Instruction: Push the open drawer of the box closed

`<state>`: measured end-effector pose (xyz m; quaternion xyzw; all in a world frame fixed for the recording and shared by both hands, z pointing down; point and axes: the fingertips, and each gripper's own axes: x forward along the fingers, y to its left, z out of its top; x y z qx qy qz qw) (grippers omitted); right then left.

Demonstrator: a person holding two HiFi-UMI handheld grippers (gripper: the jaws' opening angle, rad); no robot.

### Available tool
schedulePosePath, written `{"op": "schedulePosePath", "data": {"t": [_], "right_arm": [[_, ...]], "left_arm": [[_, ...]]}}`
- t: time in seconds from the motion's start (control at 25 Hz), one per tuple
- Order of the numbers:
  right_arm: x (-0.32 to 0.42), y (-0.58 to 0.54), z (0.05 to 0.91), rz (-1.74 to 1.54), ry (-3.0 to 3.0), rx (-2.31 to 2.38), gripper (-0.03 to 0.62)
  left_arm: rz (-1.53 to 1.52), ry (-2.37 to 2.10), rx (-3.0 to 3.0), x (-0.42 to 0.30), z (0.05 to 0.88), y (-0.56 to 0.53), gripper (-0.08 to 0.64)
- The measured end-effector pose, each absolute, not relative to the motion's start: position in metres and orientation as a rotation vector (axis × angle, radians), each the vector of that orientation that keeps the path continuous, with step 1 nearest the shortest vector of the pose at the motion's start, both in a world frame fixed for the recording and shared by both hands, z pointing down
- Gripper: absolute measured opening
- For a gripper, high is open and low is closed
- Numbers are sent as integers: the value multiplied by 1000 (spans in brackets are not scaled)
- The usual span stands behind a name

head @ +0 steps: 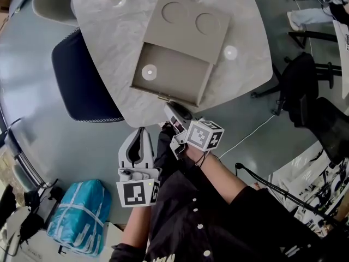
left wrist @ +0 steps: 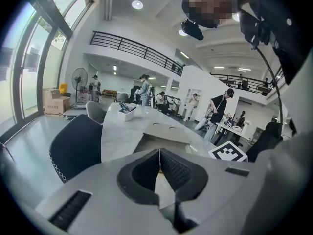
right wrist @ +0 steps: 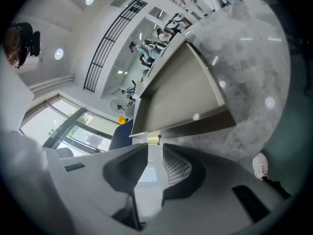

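- Nearest the head camera, the left gripper (head: 143, 131) (left wrist: 159, 156) is held off the table edge, its grey jaws closed together on nothing.
- The right gripper (head: 170, 107) (right wrist: 155, 148) is held with its jaws narrowly apart, the tips just short of the small brass handle (right wrist: 153, 139) on the drawer front.
- The shallow beige drawer (head: 172, 72) (right wrist: 181, 87) is seen pulled out of the flat beige box with two round recesses (head: 185, 18), which is set on the white marble-patterned table (head: 109, 31).
- A dark blue chair (head: 82, 81) is seen beside the table.

My pale grey left hand-held gripper (head: 140, 131) and right hand-held gripper (head: 171, 109) each carry a black-and-white marker cube (head: 137, 194); my shirt (head: 185, 214) is black, white-buttoned.
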<state>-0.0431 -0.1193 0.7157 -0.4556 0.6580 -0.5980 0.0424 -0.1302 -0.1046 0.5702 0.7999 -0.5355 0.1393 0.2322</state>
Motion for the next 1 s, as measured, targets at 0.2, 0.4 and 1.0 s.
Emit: {"op": "schedulePosePath", "data": {"t": [0.2,0.4,1.0], "right_arm": [[-45,-122,717,-1860,1985,-1391,92],[-44,-127,721,-1947,1902,-1426,91],[-42,-137,716,-1978,1816,-1379,42]], "left_arm": [[383,-1470,2195,-129,572,-106,17],[384,-1465,2197,-128,571,-107,17],[380,-1460,2208,-125,567,-114,17]]}}
